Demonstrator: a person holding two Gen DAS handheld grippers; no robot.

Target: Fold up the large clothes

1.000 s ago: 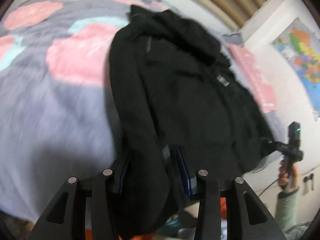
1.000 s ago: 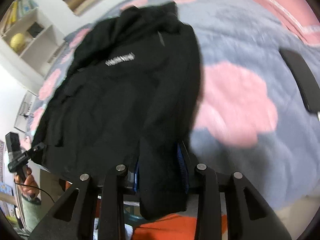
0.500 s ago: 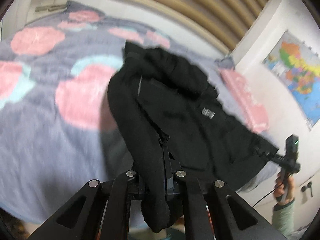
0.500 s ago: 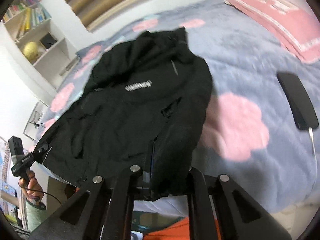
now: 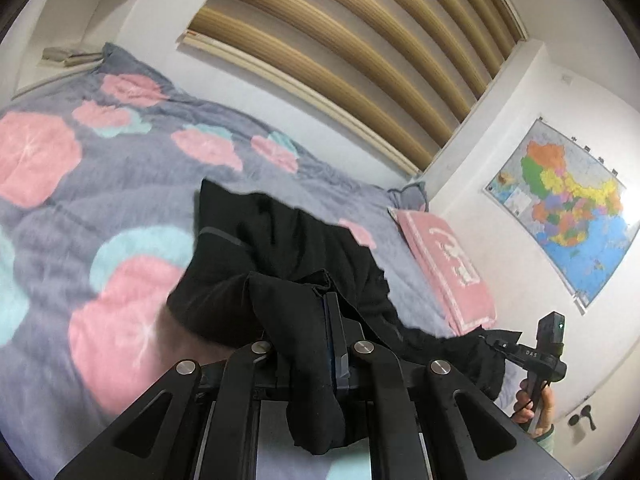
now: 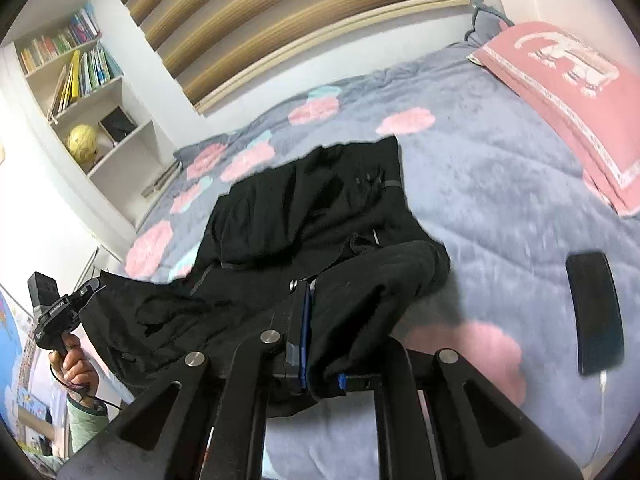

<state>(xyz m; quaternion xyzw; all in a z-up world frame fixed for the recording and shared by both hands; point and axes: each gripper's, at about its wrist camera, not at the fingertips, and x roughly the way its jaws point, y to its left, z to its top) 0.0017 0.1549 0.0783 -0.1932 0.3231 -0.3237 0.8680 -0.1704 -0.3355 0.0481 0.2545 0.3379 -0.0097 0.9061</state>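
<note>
Two grippers, left gripper (image 5: 320,320) and right gripper (image 6: 310,312), clamping black jacket (image 6: 312,216), perhaps sleeves

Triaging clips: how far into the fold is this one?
Early. Done: both claws are shut on the near hem of the black jacket, left claw, right claw. In hand: that edge is raised off the blanket, the far half lying flat. Left: carry it over, lay it down, any further folds.
</note>
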